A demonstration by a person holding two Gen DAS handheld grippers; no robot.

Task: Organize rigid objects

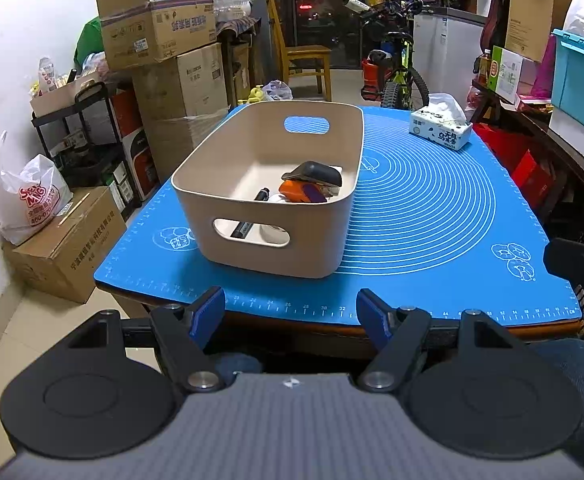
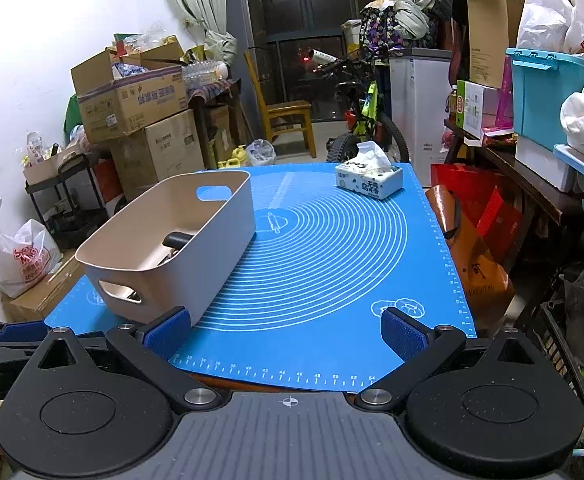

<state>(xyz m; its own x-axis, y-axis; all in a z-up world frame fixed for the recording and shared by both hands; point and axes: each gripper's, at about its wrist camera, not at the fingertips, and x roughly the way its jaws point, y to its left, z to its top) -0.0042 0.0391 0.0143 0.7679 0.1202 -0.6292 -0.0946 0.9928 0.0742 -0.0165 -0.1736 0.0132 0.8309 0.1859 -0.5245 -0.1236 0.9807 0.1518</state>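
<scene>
Surface (image 1: 431, 216) under a blue mat is carrying almost everything here; landmark is the beige bin (image 1: 268, 200).

Bin is sitting on the mat's near-left part, long side running away from the cameras, oval handle cut-outs in both short walls. Looks like stiff, smooth plastic, likely light; best taken by a handle slot or pinched over the rim, since the rounded walls would probably slip.

Tissue pack (image 1: 440, 128) is lying far right of the bin, well apart. Soft, not part of the sorting, I judge.

Inside the bin, toward its near-right corner, small rigid items are piling up: a dark rounded case (image 1: 311, 174) on top, an orange piece (image 1: 293, 192) beneath, a black marker (image 1: 252, 212) leaning toward the near handle slot. All hard and light by the look; the marker would roll.

No loose items are showing on the mat outside the bin.

Left tool (image 1: 291, 314) is hovering short of the bin's near wall, jaws wide, nothing between. Right tool (image 2: 287, 334) is hanging just right of the bin's near corner, equally wide and empty.
</scene>
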